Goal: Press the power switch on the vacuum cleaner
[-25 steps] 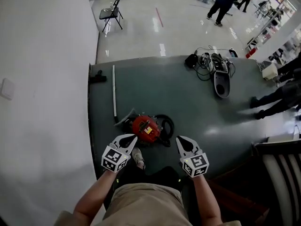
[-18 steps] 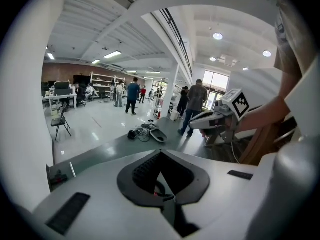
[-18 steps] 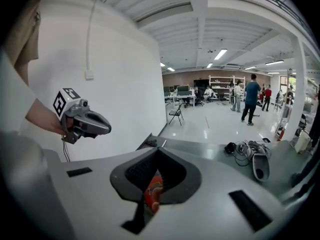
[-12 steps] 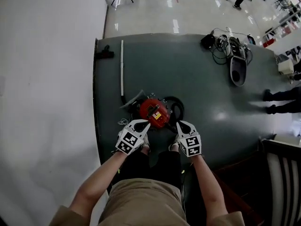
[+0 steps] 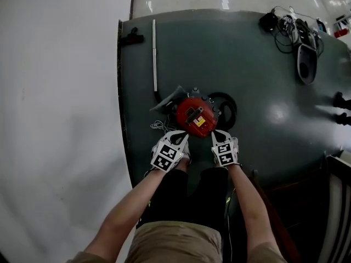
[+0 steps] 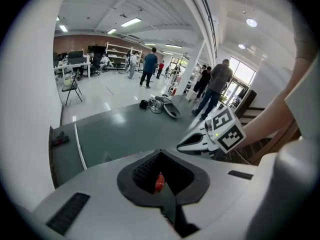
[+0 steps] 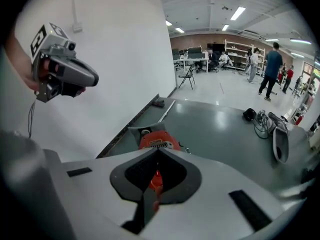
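A wide dark mat [image 5: 258,92] covers the floor ahead, with pale floor along its left edge. The red vacuum cleaner [image 5: 196,115] sits on the mat's near left part, just beyond the person's knees. Its black hose [image 5: 229,109] is coiled against its right side, and a long metal tube [image 5: 154,53] runs away from it toward the far edge.

Both grippers hang just on the near side of the vacuum cleaner, tips pointing down at it. The left gripper [image 5: 183,138] is at its near left, apart from the shell as far as the head view shows. Its jaws are closed together with nothing between them. The right gripper [image 5: 218,135] is at its near right, also pinched closed and empty, and its own view looks over the joined tips at the red body [image 7: 157,138].

The switch is too small to pick out. A dark patch and a yellow label sit on the top of the body, and the button is probably there or on the rear edge.

Closed jaws make a good blunt poker, so one gripper should probably stay that way. Bring the tip straight over the button and push squarely down, not sideways, or the light body may roll. The other gripper could steady the shell.
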